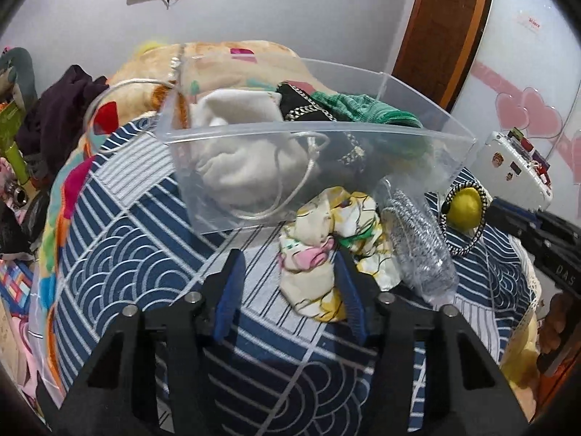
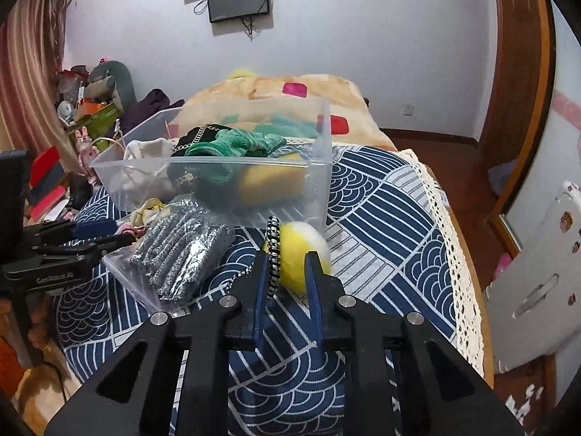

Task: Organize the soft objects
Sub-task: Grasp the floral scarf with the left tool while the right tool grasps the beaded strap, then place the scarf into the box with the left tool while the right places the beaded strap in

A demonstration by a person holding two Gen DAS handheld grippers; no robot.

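Observation:
A clear plastic bin (image 1: 319,134) (image 2: 323,181) stands on the blue patterned bedspread and holds a white cloth (image 1: 243,167), a black chained item (image 1: 301,105) and a green knit (image 2: 236,145). A floral cloth (image 1: 326,247) lies in front of the bin, touching the right finger of my open left gripper (image 1: 290,265). A bagged silver item (image 1: 421,239) (image 2: 181,254) lies beside it. My right gripper (image 2: 288,258) has its fingers around a yellow fluffy ball (image 2: 301,254) (image 1: 464,210) with a braided black-and-white band (image 2: 273,254).
A folded beige blanket (image 1: 232,61) lies behind the bin. Dark clothes (image 1: 61,109) and clutter are at the left. A white suitcase (image 1: 515,167) (image 2: 537,290) stands right of the bed. The bed's lace edge (image 2: 461,261) runs along the right.

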